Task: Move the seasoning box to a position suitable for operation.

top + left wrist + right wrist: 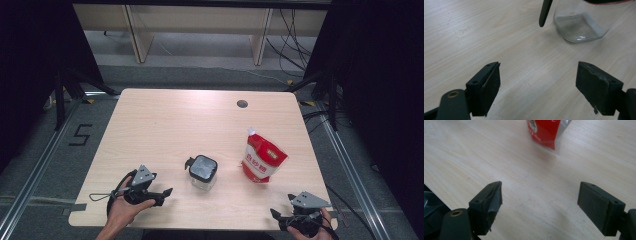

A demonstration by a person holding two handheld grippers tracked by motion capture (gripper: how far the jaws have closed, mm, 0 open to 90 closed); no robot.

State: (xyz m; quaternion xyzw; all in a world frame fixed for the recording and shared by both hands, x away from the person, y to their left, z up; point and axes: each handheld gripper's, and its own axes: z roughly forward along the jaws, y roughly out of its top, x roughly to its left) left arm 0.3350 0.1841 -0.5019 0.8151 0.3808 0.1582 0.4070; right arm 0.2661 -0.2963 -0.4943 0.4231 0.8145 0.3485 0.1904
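Left gripper hovering at near tabletop edge, jaws spread wide, gripping nothing. Right gripper hovering at near right corner, likewise released. Glass jar with dark lid standing mid-table, just beyond left gripper. Red-white pouch standing upright, right of jar.

A clear glass jar with a black lid and side clasp stands upright toward the table's near edge, around its middle, well apart from an upright red-and-white pouch nearer the right edge.
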